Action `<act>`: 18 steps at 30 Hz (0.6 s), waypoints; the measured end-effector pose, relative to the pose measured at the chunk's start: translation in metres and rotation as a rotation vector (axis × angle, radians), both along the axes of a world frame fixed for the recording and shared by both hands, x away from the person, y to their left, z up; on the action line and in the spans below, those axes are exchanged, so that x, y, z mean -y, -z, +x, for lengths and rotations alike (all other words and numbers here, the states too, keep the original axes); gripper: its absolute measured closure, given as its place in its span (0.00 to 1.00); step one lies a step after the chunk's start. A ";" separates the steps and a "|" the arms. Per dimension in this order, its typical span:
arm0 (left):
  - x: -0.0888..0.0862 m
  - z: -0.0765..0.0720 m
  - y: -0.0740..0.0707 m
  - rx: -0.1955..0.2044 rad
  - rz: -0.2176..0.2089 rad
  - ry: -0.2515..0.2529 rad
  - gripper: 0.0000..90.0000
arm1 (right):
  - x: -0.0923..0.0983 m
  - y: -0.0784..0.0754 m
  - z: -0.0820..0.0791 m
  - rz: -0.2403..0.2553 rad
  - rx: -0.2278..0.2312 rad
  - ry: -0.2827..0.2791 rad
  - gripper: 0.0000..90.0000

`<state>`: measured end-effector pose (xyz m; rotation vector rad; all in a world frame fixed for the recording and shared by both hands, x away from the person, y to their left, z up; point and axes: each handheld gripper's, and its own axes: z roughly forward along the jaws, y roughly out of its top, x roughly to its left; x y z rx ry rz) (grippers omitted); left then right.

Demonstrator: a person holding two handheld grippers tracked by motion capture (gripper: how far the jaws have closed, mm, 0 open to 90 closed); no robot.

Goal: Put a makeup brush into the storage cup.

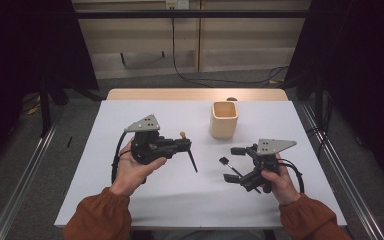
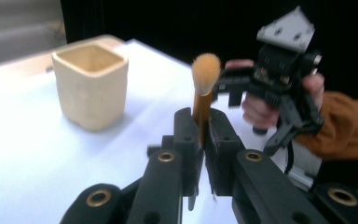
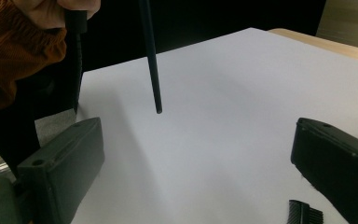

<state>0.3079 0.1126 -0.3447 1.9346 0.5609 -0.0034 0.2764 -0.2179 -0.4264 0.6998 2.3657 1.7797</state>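
Note:
A makeup brush (image 1: 182, 135) with a tan tuft and a thin black handle is clamped in my left gripper (image 1: 185, 142), which is shut on it left of the table's middle. In the left gripper view the jaws of this gripper (image 2: 201, 126) pinch the brush (image 2: 205, 74) just below its tuft, which points up. My right gripper (image 1: 231, 164) is open at the right, with its jaws wide apart (image 3: 198, 130) and nothing pressed between them. A small black comb-like tool (image 1: 224, 161) lies on the table between its jaws and shows again (image 3: 305, 212). The brush's handle (image 3: 151, 60) hangs above the sheet.
A beige square cup (image 1: 224, 120) stands upright and empty at the back centre, also seen as the cup (image 2: 91, 84). The white sheet (image 1: 145, 200) covers the table, with a wooden strip (image 1: 195, 94) at its far edge. Metal rails run along both sides.

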 end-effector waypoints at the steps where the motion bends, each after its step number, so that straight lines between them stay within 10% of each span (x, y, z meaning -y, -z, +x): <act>1: 0.002 0.001 0.001 -0.010 0.024 0.012 0.94 | 0.000 0.000 0.000 -0.001 0.001 -0.003 0.02; 6: 0.007 -0.001 0.005 -0.008 0.079 0.029 0.94 | -0.001 0.000 0.000 -0.012 -0.002 -0.018 0.03; 18: 0.022 -0.002 0.009 -0.036 0.041 0.077 0.94 | -0.003 -0.002 -0.002 0.001 -0.001 -0.049 0.05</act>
